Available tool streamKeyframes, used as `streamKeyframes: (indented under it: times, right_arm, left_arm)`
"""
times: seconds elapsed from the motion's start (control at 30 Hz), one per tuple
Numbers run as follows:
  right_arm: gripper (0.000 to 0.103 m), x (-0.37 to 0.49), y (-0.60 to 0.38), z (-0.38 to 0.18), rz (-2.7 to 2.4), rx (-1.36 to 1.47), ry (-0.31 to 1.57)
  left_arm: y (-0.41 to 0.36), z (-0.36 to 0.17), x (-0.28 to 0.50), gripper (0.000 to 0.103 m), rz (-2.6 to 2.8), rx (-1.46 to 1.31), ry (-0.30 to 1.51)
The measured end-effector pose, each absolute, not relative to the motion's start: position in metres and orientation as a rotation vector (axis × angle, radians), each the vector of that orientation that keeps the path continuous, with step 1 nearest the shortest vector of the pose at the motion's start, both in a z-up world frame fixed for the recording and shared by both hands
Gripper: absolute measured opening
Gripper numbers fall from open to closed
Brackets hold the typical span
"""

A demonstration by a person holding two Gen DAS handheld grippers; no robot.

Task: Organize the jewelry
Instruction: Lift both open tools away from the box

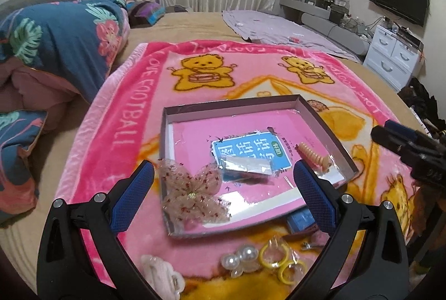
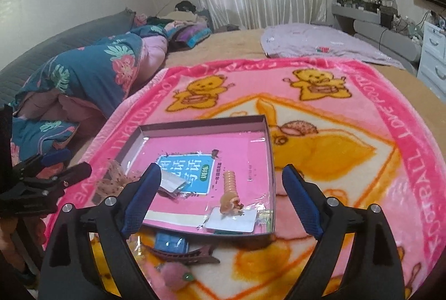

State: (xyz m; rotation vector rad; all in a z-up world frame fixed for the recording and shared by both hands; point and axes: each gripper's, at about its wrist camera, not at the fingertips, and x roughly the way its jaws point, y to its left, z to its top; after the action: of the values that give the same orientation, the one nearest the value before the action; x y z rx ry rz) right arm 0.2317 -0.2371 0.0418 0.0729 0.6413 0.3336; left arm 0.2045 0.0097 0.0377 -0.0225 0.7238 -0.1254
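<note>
The left gripper (image 1: 223, 185) is wide open and holds nothing; a sheer bow (image 1: 192, 188) lies between its fingers, on the near left edge of the shallow box (image 1: 231, 105). The right gripper (image 2: 221, 195) is also wide open and empty; the peach claw clip (image 2: 230, 190) lies in the box between its fingers. The blanket (image 1: 122, 94) reads "FOOTBALL".

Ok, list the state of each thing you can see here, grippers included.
left gripper: open, empty
right gripper: open, empty
box tray: open, no lid, on the blanket
mesh bow: draped over the tray's left wall
orange claw clip: lying in the tray
pearl clip: on the blanket, outside the tray
yellow rings: on the blanket, outside
</note>
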Motion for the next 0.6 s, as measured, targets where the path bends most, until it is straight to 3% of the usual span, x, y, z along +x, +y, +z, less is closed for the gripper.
streamKeyframes:
  times: [0.07,0.6]
  right_arm:
    - [0.097,0.221,-0.238,0.048,0.331,0.075,0.616]
    - [0.098,0.155,-0.232,0.077,0.351,0.022,0.564]
  left_arm:
    - [0.011,0.041,0.197,0.094,-0.123,-0.022,0.714]
    - [0.027,0.074,0.13,0.094,-0.083,-0.077,0.624]
